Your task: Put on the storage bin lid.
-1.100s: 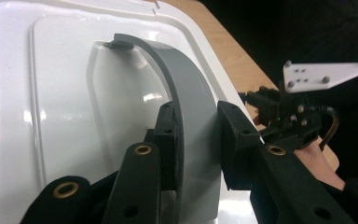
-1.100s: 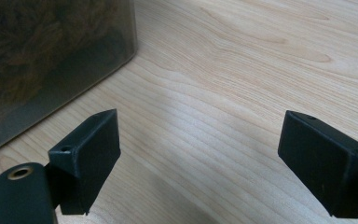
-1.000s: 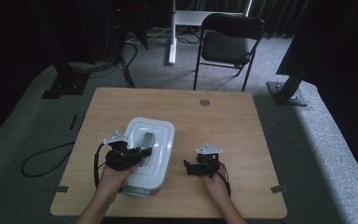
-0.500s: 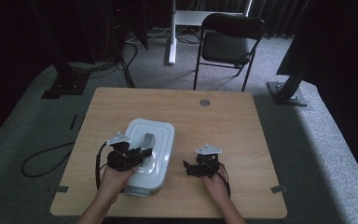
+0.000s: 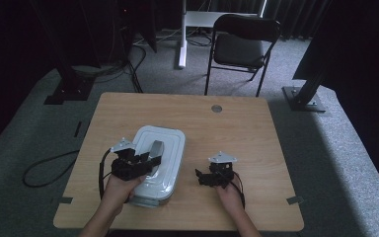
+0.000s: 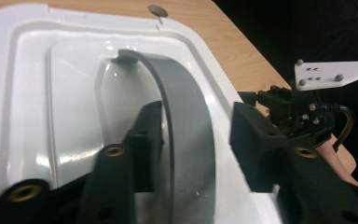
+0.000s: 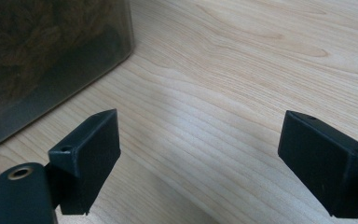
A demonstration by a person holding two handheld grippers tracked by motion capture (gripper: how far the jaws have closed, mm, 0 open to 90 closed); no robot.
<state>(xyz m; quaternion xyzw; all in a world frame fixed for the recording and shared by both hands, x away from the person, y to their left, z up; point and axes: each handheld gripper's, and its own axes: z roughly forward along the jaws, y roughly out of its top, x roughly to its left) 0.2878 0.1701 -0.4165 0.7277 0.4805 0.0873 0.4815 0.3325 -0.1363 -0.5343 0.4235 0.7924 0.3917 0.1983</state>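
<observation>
I see a white lidded bin [image 5: 158,165] with a grey handle [image 6: 186,126] arching over its recessed top, standing on the near left part of the worktop [image 5: 237,128]. My left claw [image 6: 193,140] hovers over the lid, released, its jaws straddling the handle without pinching it. My right claw [image 7: 198,154] sits low over bare wood just right of the bin, pointing left at its dark translucent wall, jaws spread wide. I can read no writing anywhere.
</observation>
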